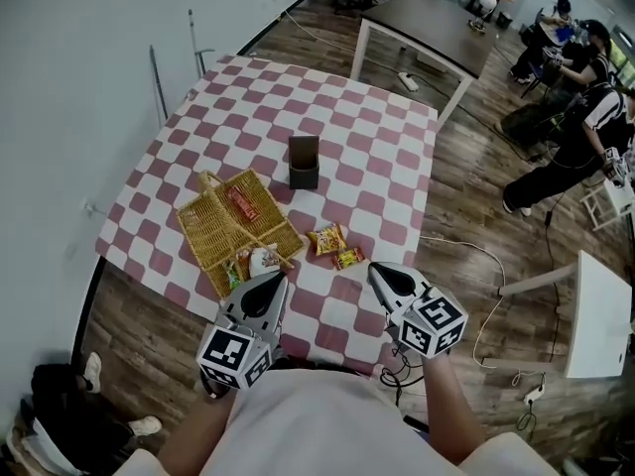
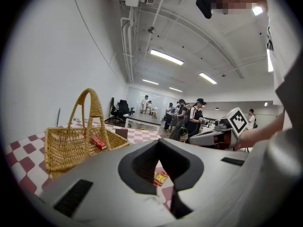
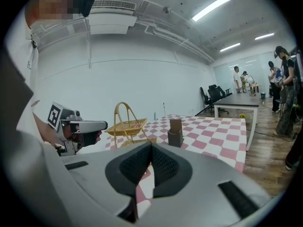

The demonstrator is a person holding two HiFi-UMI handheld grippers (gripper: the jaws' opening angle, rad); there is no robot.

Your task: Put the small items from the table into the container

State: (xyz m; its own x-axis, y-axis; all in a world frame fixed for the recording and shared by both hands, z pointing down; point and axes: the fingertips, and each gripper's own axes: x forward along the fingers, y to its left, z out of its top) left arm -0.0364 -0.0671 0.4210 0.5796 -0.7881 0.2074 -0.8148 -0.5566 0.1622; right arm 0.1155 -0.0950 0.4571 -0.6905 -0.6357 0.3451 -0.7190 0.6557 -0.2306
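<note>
Two small snack packets [image 1: 327, 239] [image 1: 348, 258] lie on the red-and-white checked table [image 1: 377, 167], just right of a wicker basket [image 1: 211, 228]. The basket holds a red packet [image 1: 243, 204] and some more items [image 1: 253, 263] at its near end. My left gripper [image 1: 275, 280] hovers at the basket's near corner, jaws together and empty. My right gripper [image 1: 378, 270] hangs just right of the packets, also shut and empty. The left gripper view shows the basket [image 2: 78, 145], one packet [image 2: 161, 177] low ahead and the right gripper [image 2: 222, 131] alongside.
A dark upright box [image 1: 304, 162] stands mid-table behind the basket. A grey table [image 1: 427, 23] and several people are beyond the far edge and to the right. Cables [image 1: 486, 256] and a white table [image 1: 600, 315] lie right of me.
</note>
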